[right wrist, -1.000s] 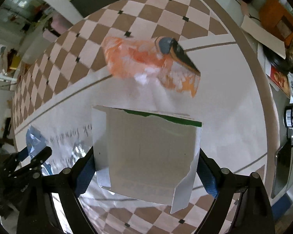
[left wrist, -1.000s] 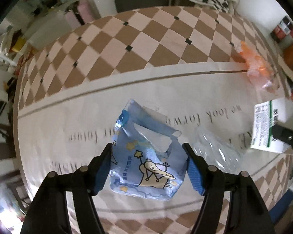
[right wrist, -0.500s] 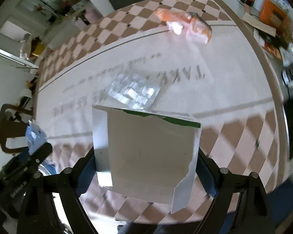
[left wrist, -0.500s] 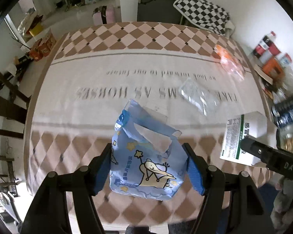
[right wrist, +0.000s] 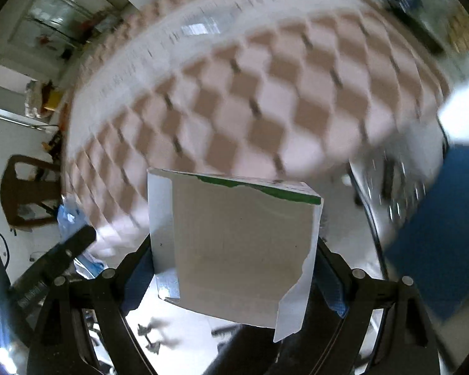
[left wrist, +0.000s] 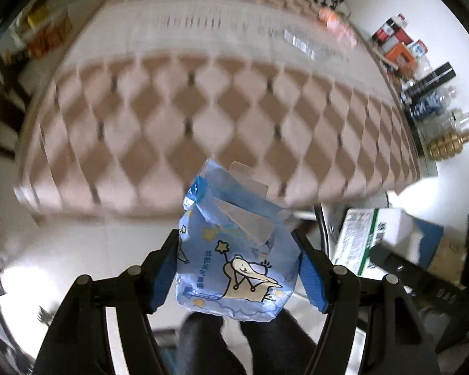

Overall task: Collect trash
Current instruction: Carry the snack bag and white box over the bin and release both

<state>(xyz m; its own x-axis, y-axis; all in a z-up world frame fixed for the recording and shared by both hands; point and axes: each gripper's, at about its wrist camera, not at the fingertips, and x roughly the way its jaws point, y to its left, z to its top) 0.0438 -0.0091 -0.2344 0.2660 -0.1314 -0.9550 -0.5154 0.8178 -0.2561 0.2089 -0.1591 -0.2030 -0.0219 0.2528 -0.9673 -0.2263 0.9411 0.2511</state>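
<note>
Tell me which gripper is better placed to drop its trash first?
Probably the right gripper: its white carton hangs nearer the blue container beyond the table's edge. The left gripper, holding the blue snack bag, is farther away.

The left hand-held gripper (left wrist: 237,270) clamps a blue cartoon wrapper (left wrist: 234,259) above the floor; the checkered worktop (left wrist: 203,118) beyond is blurred, apparently by motion.

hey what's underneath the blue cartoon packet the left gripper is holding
The blue packet hangs clamped in the left gripper, off the table. Below it show pale floor and the person's dark legs. Whatever lies directly behind the packet is covered.
</note>
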